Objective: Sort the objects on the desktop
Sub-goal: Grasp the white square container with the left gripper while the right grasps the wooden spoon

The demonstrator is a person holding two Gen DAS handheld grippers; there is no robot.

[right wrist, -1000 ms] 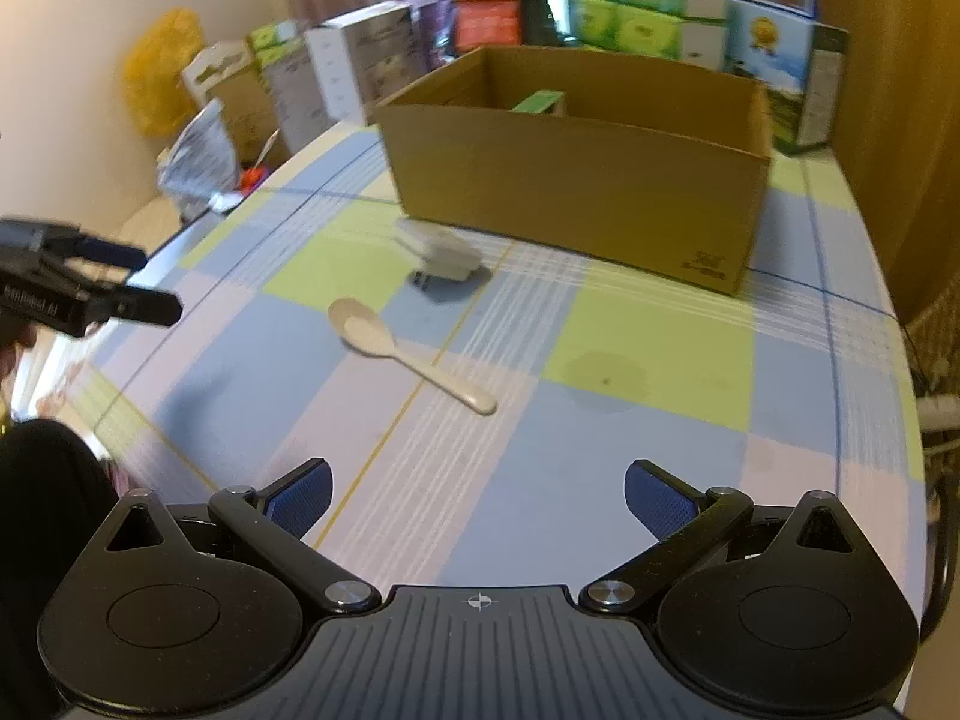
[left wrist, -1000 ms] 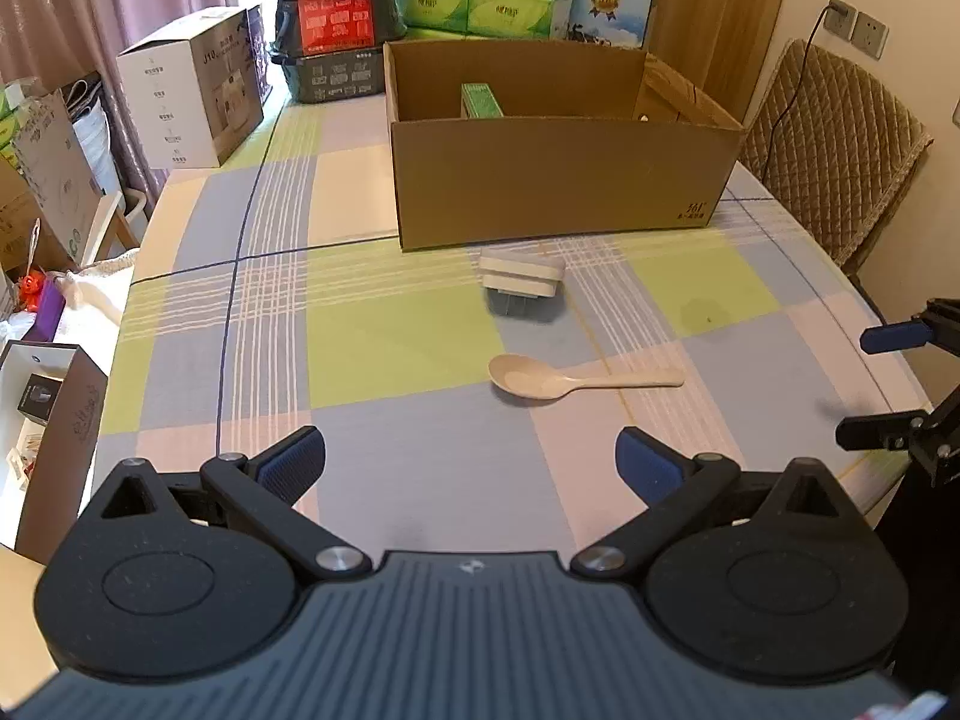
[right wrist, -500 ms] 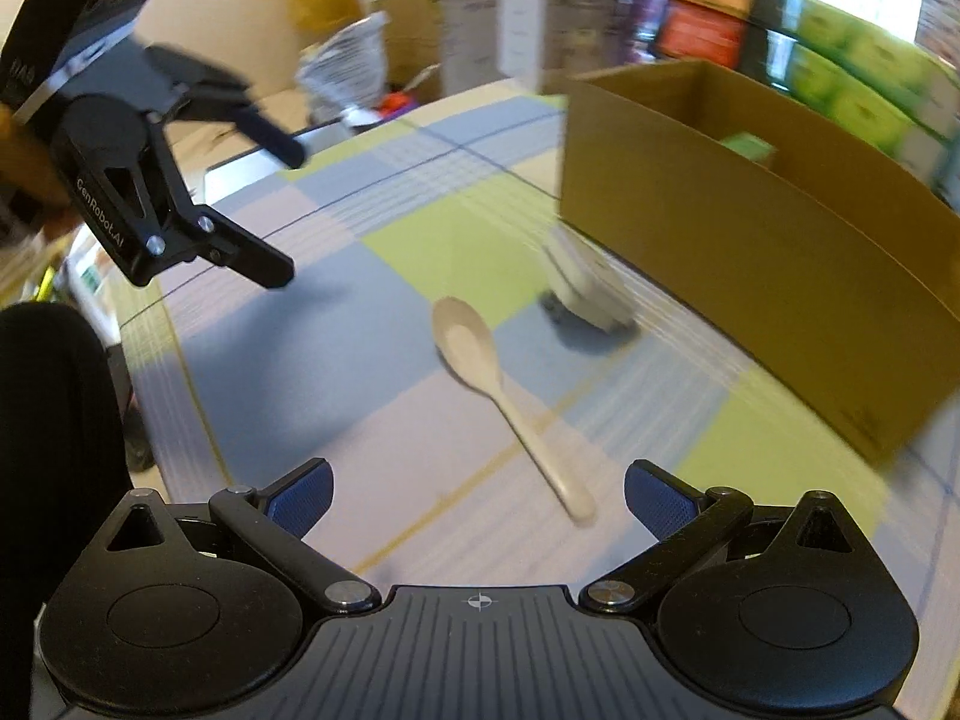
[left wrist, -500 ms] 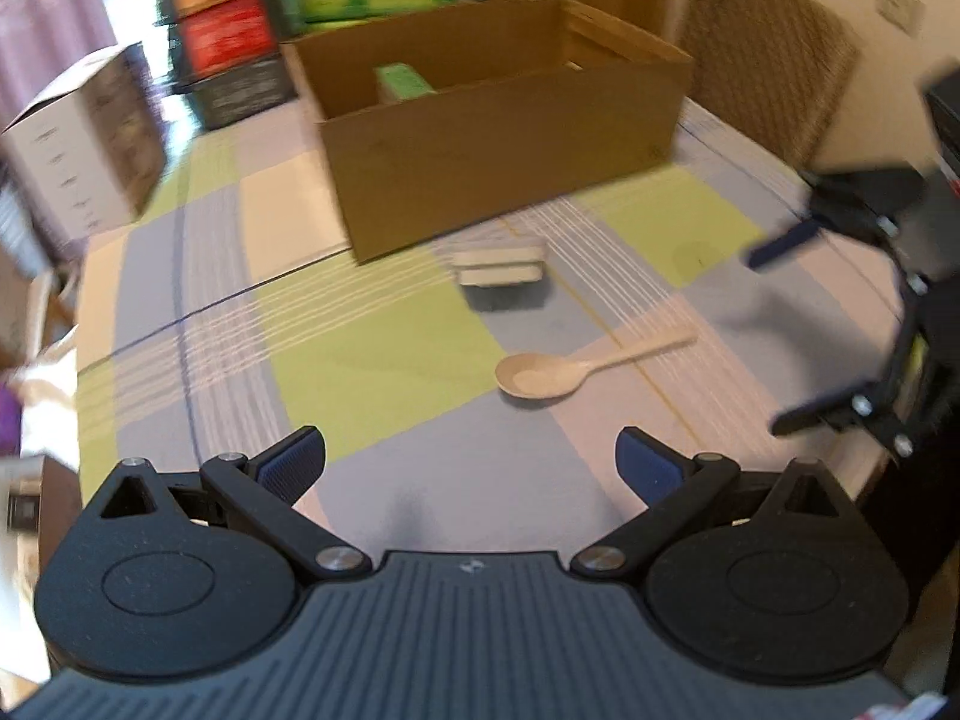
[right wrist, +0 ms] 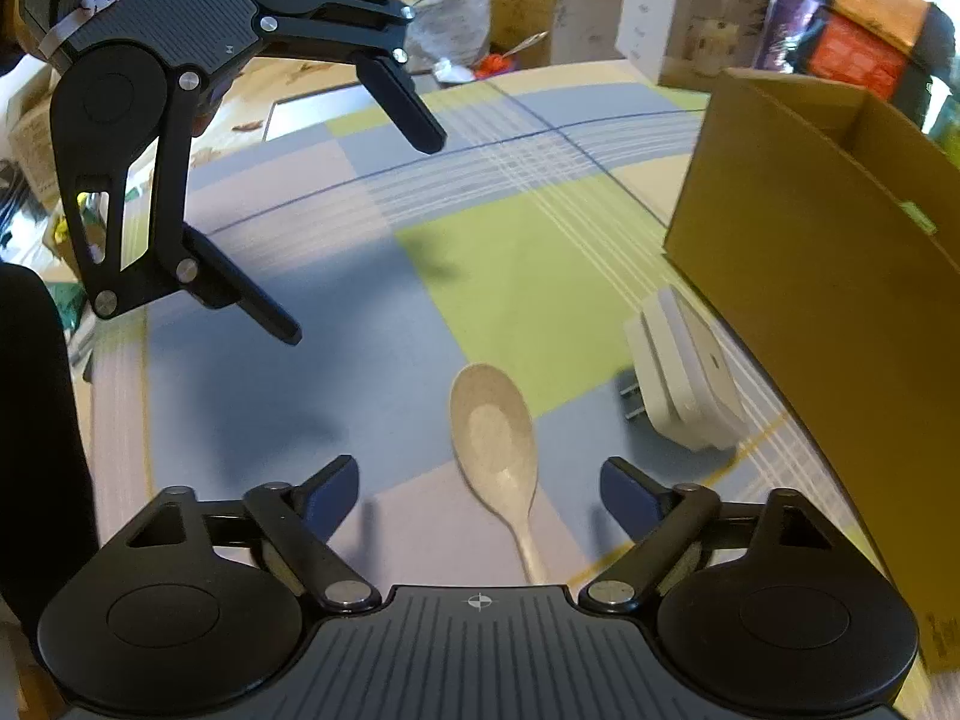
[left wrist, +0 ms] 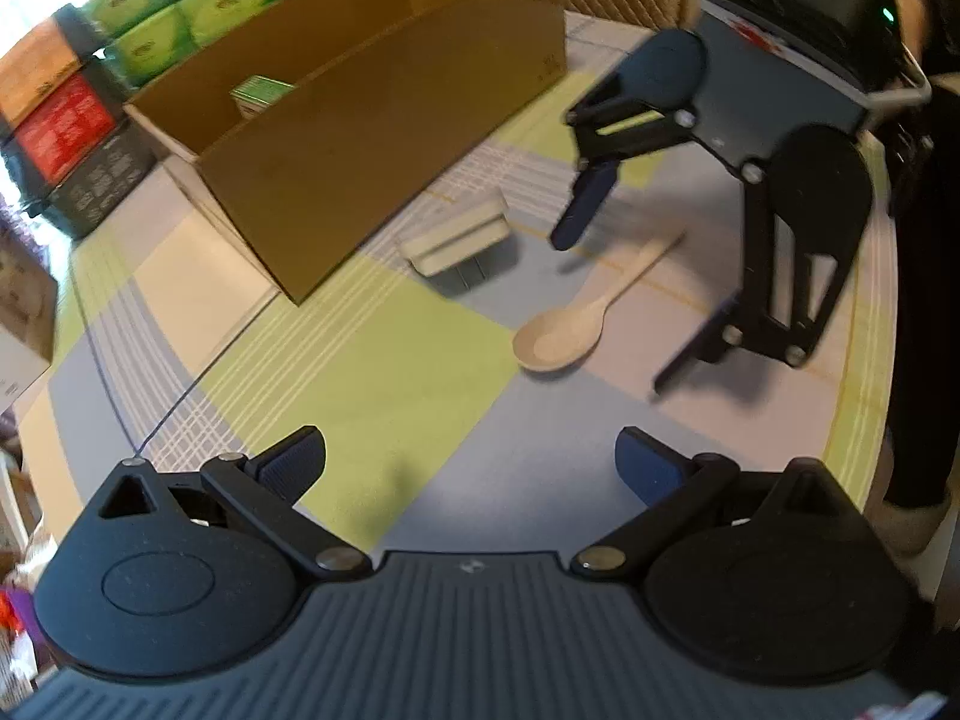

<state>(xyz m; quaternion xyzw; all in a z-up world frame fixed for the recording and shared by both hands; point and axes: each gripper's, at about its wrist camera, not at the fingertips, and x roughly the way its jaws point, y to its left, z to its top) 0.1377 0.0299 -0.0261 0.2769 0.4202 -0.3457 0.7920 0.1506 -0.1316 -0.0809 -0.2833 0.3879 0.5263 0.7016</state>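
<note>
Done: one green packet [left wrist: 259, 91] already sits in my brown cardboard box [left wrist: 384, 138].
Left to sort: beige wooden spoon [right wrist: 495, 438], white plug adapter [right wrist: 684, 384], both on the table.
Right gripper [right wrist: 480, 489]: wide, straddling the spoon's handle.
Left gripper [left wrist: 471, 459]: wide, empty.

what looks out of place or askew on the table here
The white plug adapter lies tipped on its side beside the cardboard box, prongs pointing sideways. The wooden spoon lies loose, bowl up, between the open fingers of the right claw. Nothing is spilled or damaged.

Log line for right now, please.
right tool: open, straddling spoon handle | left tool: open, empty | plug adapter: on table beside box
</note>
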